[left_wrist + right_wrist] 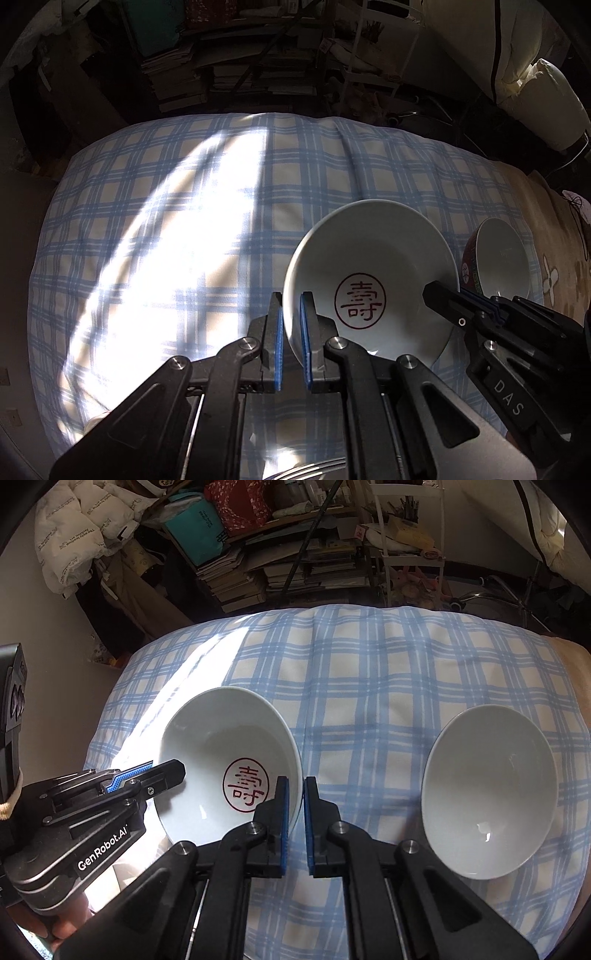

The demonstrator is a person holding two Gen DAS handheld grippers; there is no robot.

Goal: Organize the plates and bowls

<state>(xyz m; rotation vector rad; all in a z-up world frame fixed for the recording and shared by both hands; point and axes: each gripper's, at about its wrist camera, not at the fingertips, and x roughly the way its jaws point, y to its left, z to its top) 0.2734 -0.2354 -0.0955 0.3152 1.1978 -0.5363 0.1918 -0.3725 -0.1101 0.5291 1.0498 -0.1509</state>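
Nearest my left wrist camera, the left gripper [291,314] is clamped tight on the near-left rim of the white bowl with the red seal character [369,280], one blue pad inside the wall, one outside. The right gripper [295,794] pinches the same bowl on its opposite rim; in the left view its black finger reaches in over the bowl's right edge. So I have this bowl gripped from both sides, tilted with its inside facing the cameras.

A second bowl [487,794], plain white inside with a red patterned outer wall, sits on the cloth to the right, apart from the held one.

The surface is a blue-and-cream plaid cloth [369,672], softly wrinkled, with a broad bright patch of sunlight [177,229] across its left part. At the right edge, a tan blanket with a white flower motif [554,280] shows beyond the cloth.

Behind the surface, the room is crowded: stacks of books and papers [236,583], a teal bag [195,528], a red patterned bag [240,502], white quilted bedding [77,524] and a white rack [406,539].
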